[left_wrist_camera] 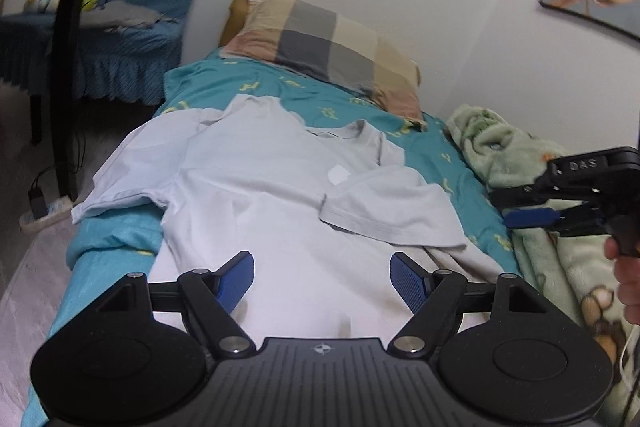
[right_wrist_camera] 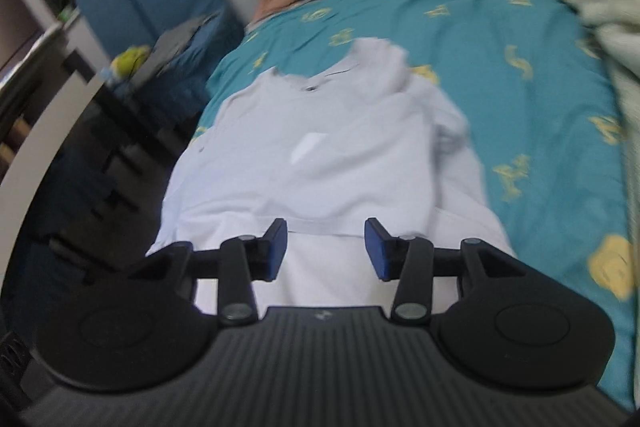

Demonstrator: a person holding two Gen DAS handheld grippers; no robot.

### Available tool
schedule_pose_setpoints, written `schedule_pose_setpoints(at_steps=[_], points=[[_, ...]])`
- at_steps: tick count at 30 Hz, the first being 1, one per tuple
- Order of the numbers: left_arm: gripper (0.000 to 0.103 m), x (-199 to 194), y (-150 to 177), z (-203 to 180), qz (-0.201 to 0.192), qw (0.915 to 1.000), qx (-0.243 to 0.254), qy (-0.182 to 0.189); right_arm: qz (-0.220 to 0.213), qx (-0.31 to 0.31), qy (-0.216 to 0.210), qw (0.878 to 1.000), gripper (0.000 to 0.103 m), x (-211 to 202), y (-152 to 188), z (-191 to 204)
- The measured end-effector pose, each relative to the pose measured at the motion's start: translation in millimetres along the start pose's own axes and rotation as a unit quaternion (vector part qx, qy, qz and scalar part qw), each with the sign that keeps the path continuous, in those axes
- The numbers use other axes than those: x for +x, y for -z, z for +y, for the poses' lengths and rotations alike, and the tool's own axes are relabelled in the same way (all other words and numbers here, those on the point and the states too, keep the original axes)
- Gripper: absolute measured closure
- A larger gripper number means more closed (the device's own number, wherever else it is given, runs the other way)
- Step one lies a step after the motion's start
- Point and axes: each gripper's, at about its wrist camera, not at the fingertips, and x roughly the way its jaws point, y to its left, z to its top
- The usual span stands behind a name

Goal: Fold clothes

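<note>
Left wrist view: shirt [left_wrist_camera: 256,183] spread on teal sheet [left_wrist_camera: 436,143], one sleeve [left_wrist_camera: 392,211] folded inward, pillow [left_wrist_camera: 328,47] beyond. Left gripper [left_wrist_camera: 322,277] above hem, jaws wide apart, empty. Right gripper [right_wrist_camera: 326,247] over shirt [right_wrist_camera: 320,147], jaws apart, nothing between.

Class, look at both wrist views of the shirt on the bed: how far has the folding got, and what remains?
Done: the right sleeve is folded in over the shirt, which lies flat on the bed. In hand: nothing; the left gripper and right gripper both stand open with no cloth between the pads. Left: the other sleeve is spread out over the bed's edge, and the body has no crosswise fold.
</note>
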Motion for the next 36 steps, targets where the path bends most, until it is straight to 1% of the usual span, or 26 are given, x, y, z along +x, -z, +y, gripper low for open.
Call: schedule_pose_setpoints(at_steps=[3, 5, 8, 10, 11, 13, 15, 18, 20, 21, 23, 25, 27, 29, 30, 31, 32, 33, 34, 35, 36], points=[[0.026, 2, 6, -16, 0.004, 0.9993, 0.037, 0.001, -0.009, 0.061, 0.031, 0.998, 0.056, -16, 20, -27], [0.027, 4, 10, -32, 0.003, 0.9976, 0.069, -0.003, -0.018, 0.095, 0.039, 0.995, 0.056, -23, 26, -41], [0.027, 8, 16, -56, 0.0, 0.9933, 0.116, -0.007, -0.05, 0.084, 0.054, 0.994, 0.056, -29, 25, -47], [0.027, 19, 15, -73, 0.003, 0.9895, 0.144, -0.011, -0.064, 0.081, 0.059, 0.993, 0.056, -29, 23, -54], [0.027, 26, 12, -78, 0.003, 0.9894, 0.144, -0.013, -0.07, 0.08, 0.061, 0.993, 0.056, -28, 23, -58], [0.027, 46, 2, -85, 0.004, 0.9905, 0.137, -0.016, -0.065, 0.09, 0.06, 0.992, 0.056, -21, 23, -71], [0.027, 74, -12, -82, 0.009, 0.9928, 0.117, -0.021, -0.051, 0.114, 0.046, 0.991, 0.056, -12, 24, -86], [0.027, 121, -35, -69, 0.022, 0.9964, 0.078, -0.026, -0.032, 0.159, 0.02, 0.987, 0.056, -1, 30, -105], [0.027, 151, -50, -56, 0.032, 0.9978, 0.052, -0.025, -0.029, 0.169, 0.002, 0.985, 0.056, 5, 31, -110], [0.027, 165, -57, -51, 0.035, 0.9981, 0.046, -0.023, -0.033, 0.174, -0.016, 0.984, 0.056, 7, 28, -110], [0.028, 187, -68, -43, 0.045, 0.9976, 0.047, -0.023, -0.047, 0.175, -0.053, 0.982, 0.056, 12, 21, -109], [0.03, 206, -72, -38, 0.07, 0.9956, 0.058, -0.022, -0.062, 0.171, -0.083, 0.98, 0.056, 21, 9, -106], [0.033, 221, -73, -33, 0.1, 0.9923, 0.07, -0.02, -0.068, 0.175, -0.104, 0.977, 0.057, 36, -2, -106], [0.036, 236, -74, -28, 0.13, 0.988, 0.081, -0.017, -0.062, 0.169, -0.111, 0.977, 0.058, 53, -8, -105], [0.041, 238, -73, -25, 0.133, 0.9875, 0.082, -0.015, -0.057, 0.168, -0.115, 0.977, 0.058, 61, -8, -105], [0.054, 239, -73, -24, 0.135, 0.9872, 0.085, -0.011, -0.052, 0.168, -0.12, 0.977, 0.059, 70, -8, -104], [0.063, 239, -73, -23, 0.136, 0.9868, 0.088, -0.008, -0.047, 0.167, -0.123, 0.977, 0.06, 77, -7, -104], [0.083, 239, -75, -22, 0.141, 0.9865, 0.083, -0.004, -0.04, 0.166, -0.118, 0.978, 0.06, 83, -5, -103], [0.097, 239, -77, -22, 0.146, 0.9862, 0.078, 0.0, -0.035, 0.165, -0.115, 0.979, 0.062, 89, -3, -102], [0.097, 237, -82, -23, 0.143, 0.9866, 0.078, 0.003, -0.031, 0.165, -0.115, 0.979, 0.066, 93, -1, -101], [0.098, 234, -87, -24, 0.14, 0.9871, 0.077, 0.007, -0.028, 0.164, -0.115, 0.979, 0.078, 97, 1, -100]])
